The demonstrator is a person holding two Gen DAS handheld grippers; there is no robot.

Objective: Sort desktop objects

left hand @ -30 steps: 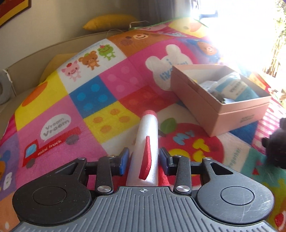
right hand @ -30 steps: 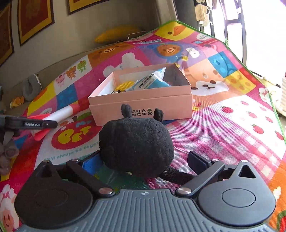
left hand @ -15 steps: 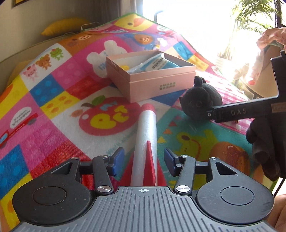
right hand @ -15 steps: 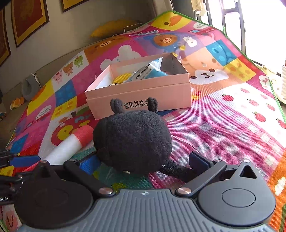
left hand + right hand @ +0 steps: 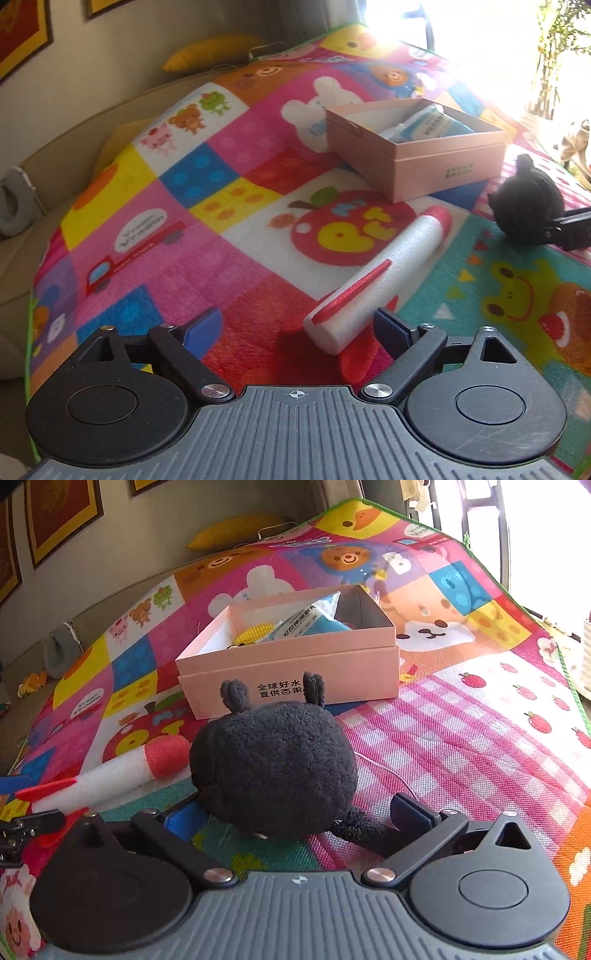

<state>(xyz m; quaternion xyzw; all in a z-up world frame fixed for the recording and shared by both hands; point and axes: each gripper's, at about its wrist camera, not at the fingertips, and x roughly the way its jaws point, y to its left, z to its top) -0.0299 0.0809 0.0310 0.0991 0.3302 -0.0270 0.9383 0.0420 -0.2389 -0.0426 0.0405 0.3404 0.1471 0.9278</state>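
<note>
Left gripper (image 5: pixel 297 326), jaws opening, pinches nothing: foam rocket (image 5: pixel 376 288) lies on play mat (image 5: pixel 229 258), tail end just inside the gap by the R pad, long axis toward 1 o'clock, nose aimed at pink box (image 5: pixel 417 147). Right gripper (image 5: pixel 295 812), spread wide, brackets black plush toy (image 5: pixel 273 764); box at 12 o'clock, nearer the R hand.

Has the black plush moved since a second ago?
No. In the right wrist view the black plush sits before the pink box as before.
</note>
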